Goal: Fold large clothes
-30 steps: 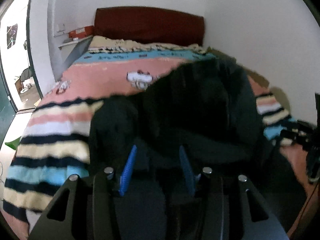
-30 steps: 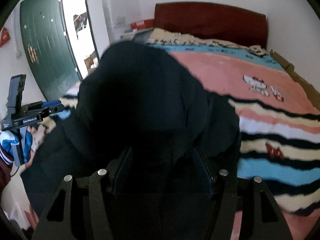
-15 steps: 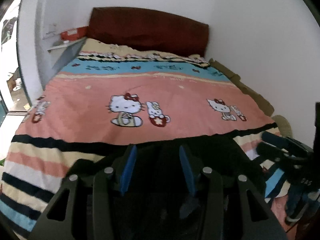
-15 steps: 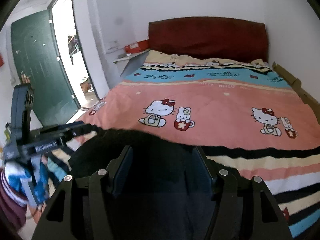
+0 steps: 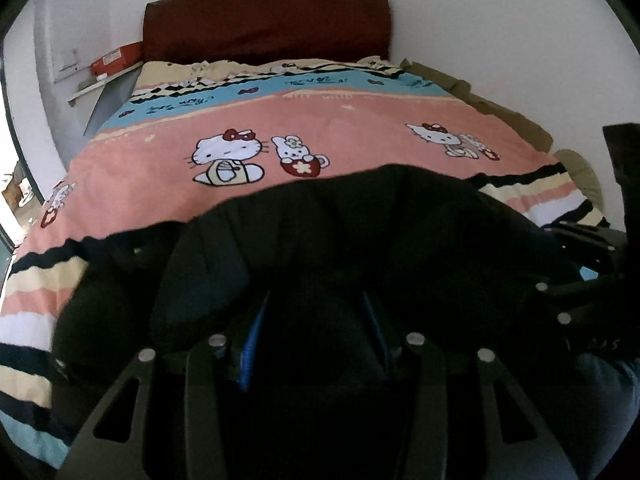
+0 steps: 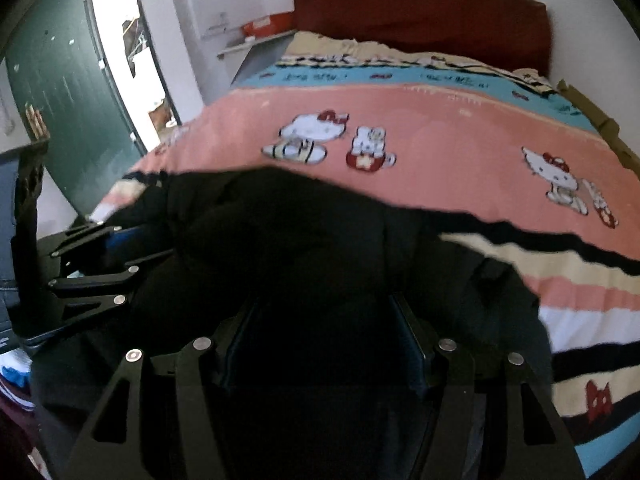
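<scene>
Clothing (image 5: 360,240), a big black garment, lies bunched on the bed's (image 5: 320,128) near end.
Left tool (image 5: 314,320) and right tool (image 6: 328,332) each clamp half-closed on its cloth; lower both evenly, keeping the held edge taut and straight.

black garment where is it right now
The bulky black fabric garment lies bunched at the foot of the bed on the striped cartoon-cat bedspread, low and central in both wrist views.

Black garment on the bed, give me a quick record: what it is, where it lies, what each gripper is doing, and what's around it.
item: black garment, bunched
location: near end of the bed, on a striped cartoon-cat cover
left gripper: shut on black garment
right gripper: shut on black garment
background: dark red headboard, green door at left
</scene>
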Demonstrator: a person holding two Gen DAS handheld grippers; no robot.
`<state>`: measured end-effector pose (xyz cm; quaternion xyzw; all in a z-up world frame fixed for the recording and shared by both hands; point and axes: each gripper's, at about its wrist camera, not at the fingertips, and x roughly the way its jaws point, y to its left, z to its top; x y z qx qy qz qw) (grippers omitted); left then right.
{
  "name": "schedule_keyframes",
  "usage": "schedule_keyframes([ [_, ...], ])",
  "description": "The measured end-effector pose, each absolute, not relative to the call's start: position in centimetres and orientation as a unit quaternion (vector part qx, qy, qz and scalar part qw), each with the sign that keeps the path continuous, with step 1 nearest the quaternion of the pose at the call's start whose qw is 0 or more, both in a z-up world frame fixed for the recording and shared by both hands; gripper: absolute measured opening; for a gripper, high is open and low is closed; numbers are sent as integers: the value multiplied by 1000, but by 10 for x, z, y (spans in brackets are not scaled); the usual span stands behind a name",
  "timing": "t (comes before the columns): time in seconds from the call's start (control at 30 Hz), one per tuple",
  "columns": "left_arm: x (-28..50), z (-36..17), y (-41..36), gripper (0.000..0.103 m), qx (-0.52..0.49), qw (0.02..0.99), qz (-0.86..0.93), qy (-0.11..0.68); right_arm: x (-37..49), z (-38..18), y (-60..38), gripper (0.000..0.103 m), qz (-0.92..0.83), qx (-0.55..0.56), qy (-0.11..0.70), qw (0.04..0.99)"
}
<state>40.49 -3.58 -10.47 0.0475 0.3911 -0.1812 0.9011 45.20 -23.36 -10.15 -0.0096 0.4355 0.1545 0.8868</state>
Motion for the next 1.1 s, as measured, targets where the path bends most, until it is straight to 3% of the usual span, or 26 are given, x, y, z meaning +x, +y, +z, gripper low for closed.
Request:
schedule_keyframes([
  [0.2, 402, -113, -44, 43, 75, 899, -155, 404, 451, -119, -232, 62, 141, -23, 449, 882],
  [0.57, 326, -69, -45, 43, 96, 897, -181, 392, 375, -75, -224, 61, 173, -59, 445, 877],
  [1.1, 322, -128, -50, 45, 77, 898, -161, 402, 374, -139, -236, 62, 155, -57, 471, 866],
])
